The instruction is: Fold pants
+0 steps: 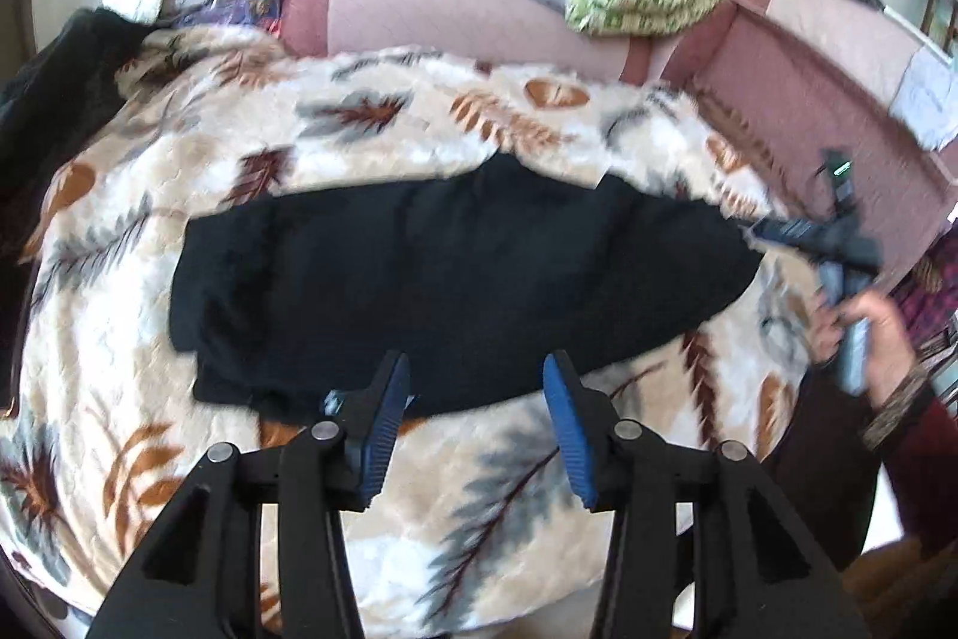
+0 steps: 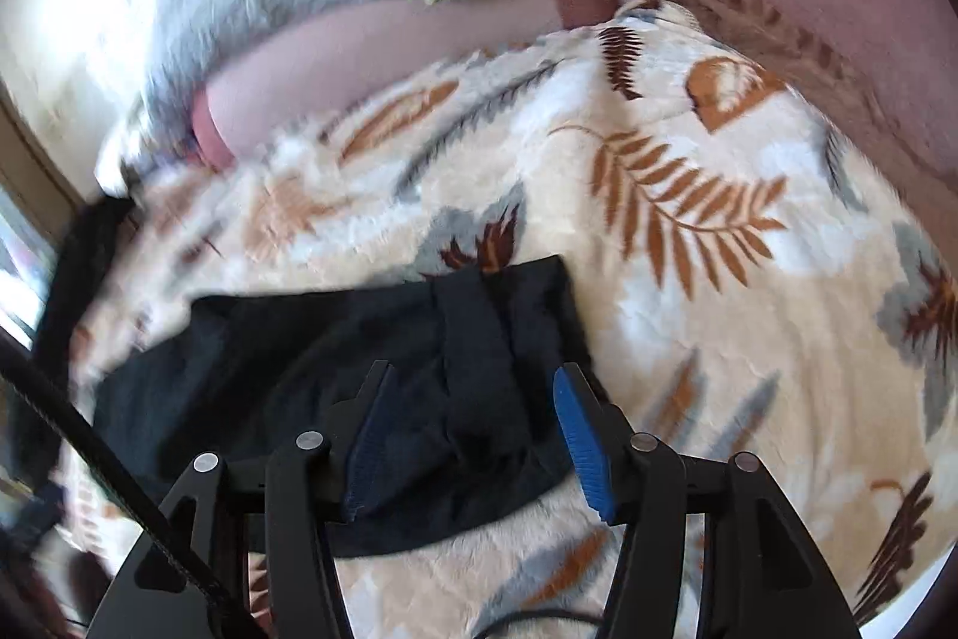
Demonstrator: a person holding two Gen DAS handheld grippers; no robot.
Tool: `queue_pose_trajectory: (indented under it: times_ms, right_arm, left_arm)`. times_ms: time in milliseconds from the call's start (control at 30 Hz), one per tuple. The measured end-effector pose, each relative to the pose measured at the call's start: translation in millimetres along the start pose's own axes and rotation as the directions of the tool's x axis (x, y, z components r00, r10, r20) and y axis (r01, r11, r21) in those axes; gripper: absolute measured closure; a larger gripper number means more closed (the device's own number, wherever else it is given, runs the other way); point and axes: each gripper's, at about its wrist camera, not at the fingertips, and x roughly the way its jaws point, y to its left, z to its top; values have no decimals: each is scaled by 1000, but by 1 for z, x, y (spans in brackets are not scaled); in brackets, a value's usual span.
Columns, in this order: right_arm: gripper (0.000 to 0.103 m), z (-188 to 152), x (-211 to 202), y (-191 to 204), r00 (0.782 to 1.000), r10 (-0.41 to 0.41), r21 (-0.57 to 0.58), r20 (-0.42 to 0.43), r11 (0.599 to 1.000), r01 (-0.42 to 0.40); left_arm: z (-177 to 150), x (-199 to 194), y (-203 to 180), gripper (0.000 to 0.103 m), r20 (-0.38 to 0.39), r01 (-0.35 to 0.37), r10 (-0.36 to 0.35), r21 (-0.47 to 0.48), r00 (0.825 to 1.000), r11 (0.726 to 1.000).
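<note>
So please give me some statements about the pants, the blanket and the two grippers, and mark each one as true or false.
1. The black pants lie on a leaf-patterned blanket. True.
2. The left gripper is clamped on the pants. False: its jaws are open and hold nothing.
3. The right gripper is open above the pants. True.
4. The pants hang from a chair. False: they lie flat on the blanket.

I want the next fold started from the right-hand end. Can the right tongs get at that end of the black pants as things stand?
Probably yes. The right tongs hang open just over that end of the black pants, which lie flat on the leaf-print blanket with nothing on top.
</note>
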Motion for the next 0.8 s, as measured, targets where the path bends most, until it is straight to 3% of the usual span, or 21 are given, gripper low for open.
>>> queue_pose_trajectory:
  times_ms: [100, 133, 167, 367, 567, 700, 800]
  right_arm:
    - [48, -6, 31, 22, 997, -49, -78, -63, 996, 44]
    - [75, -9, 37, 25, 995, -63, -103, -77, 993, 55]
    - [90, -11, 41, 30, 992, -104, -146, -75, 985, 92]
    - [90, -4, 18, 9, 992, -122, -101, 12, 987, 122]
    - [90, -6, 22, -26, 992, -123, 29, -31, 992, 124]
    - [61, -11, 19, -43, 993, -116, 99, -15, 988, 117]
    - [58, -12, 14, -50, 996, -92, 139, -12, 986, 93]
  left_arm:
    - [9, 0, -10, 56, 36, 27, -26, -25, 999, 999]
    - [11, 2, -11, 56, 41, 43, -42, -41, 998, 998]
    - [13, 3, -12, 56, 41, 52, -50, -51, 998, 997]
    - [20, 22, -13, 55, 22, 55, -53, -80, 998, 995]
    - [14, 31, -8, 53, 9, 54, -54, -108, 999, 993]
    - [10, 31, 0, 48, 18, 40, -38, -126, 999, 991]
    - [11, 31, 4, 47, 18, 35, -33, -135, 999, 990]
